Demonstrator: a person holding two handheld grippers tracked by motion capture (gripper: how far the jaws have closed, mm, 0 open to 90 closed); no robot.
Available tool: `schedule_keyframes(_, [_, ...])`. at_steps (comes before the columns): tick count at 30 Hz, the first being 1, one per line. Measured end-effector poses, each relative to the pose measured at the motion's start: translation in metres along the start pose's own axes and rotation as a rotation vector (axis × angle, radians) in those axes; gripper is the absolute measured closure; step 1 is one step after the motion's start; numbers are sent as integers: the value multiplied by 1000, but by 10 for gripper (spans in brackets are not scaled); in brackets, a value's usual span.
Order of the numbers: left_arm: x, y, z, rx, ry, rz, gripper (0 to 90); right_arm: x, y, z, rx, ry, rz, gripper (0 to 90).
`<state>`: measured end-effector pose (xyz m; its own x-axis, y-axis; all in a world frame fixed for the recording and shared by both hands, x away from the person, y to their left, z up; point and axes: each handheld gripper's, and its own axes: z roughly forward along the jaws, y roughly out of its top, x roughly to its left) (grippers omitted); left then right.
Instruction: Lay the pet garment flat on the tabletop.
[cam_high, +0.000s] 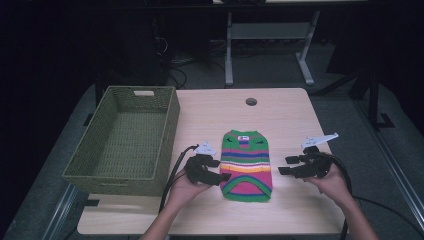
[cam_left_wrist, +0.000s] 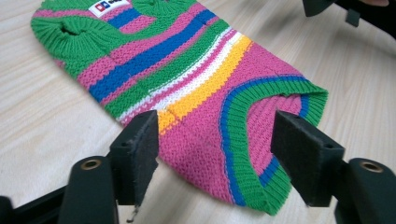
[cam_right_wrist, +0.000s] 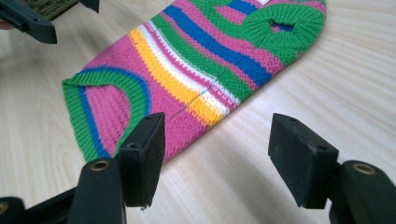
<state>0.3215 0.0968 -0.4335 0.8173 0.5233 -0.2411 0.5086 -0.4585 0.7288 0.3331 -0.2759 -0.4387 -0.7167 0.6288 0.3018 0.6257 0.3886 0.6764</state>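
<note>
Here, a small striped knitted sweater (cam_high: 246, 165) lies flat on the counter (cam_high: 285, 115) between the left tool (cam_high: 223, 170) and right tool (cam_high: 282, 165), both with jaws apart and holding nothing. Seemingly laid out; moving it to the basket (cam_high: 107, 165) beyond the left tool may remain.

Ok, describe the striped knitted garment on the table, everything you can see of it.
The small knitted sweater lies flat on the wooden table, beside the green basket. Pink, green, blue, white and yellow stripes; green ribbed hem and leg holes; a white label at the neck. Nothing grips it: the left gripper and right gripper flank it, open.
</note>
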Motion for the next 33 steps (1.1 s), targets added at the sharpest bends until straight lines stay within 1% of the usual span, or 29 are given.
schedule_keyframes(2, [0,-3,-2,3,2,-3,308,0,-5,-3,-8,5,1,359])
schedule_keyframes(4, [-1,-6,-3,9,13,0,304,1,-7,-4,12,-3,6,356])
schedule_keyframes(5, [-1,-8,-4,12,9,3,304,1,-9,-5,7,-4,-1,356])
schedule_keyframes(8, [-4,-11,-6,18,15,16,303,3,-14,-7,1,-6,1,353])
schedule_keyframes(11, [-4,-14,-8,14,18,12,296,4,-19,-7,0,-8,-2,346])
schedule_keyframes(12, [-4,-15,-8,15,21,11,290,5,-20,-8,12,-16,3,343])
schedule_keyframes(13, [-4,-15,-9,9,25,7,280,6,-22,-8,13,-22,-3,344])
schedule_keyframes(15, [-4,-17,-12,4,20,4,262,7,-24,-10,-1,-19,-6,344])
schedule_keyframes(17, [-6,-19,-14,-1,22,7,248,8,-27,-11,-4,-20,-8,344])
schedule_keyframes(18, [-6,-20,-15,5,25,15,245,9,-29,-13,-6,-19,3,344])
schedule_keyframes(19, [-7,-21,-15,2,26,12,244,9,-31,-13,-12,-20,-5,343])
schedule_keyframes(21, [-9,-24,-17,4,24,14,243,10,-33,-15,-7,-25,-4,341])
schedule_keyframes(23, [-10,-28,-18,-1,24,10,239,11,-38,-17,-19,-21,4,341])
schedule_keyframes(24, [-10,-29,-19,-2,23,11,239,11,-39,-17,-24,-25,-4,341])
schedule_keyframes(26, [-11,-32,-21,1,25,11,238,11,-44,-19,-27,-25,2,341])
schedule_keyframes(27, [-12,-34,-23,-4,26,9,237,12,-46,-20,-26,-28,14,340])
schedule_keyframes(28, [-12,-35,-24,-5,28,4,237,12,-49,-21,-32,-34,14,341])
schedule_keyframes(29, [-11,-37,-26,-8,31,9,237,13,-51,-22,-39,-31,16,341])
schedule_keyframes(31, [-12,-41,-29,-13,37,1,237,15,-56,-24,-51,-35,16,341])
schedule_keyframes(32, [-12,-43,-30,-16,43,6,236,16,-59,-26,-63,-31,23,343])
schedule_keyframes(33, [-13,-45,-31,-24,48,1,237,17,-60,-28,-66,-27,31,344])
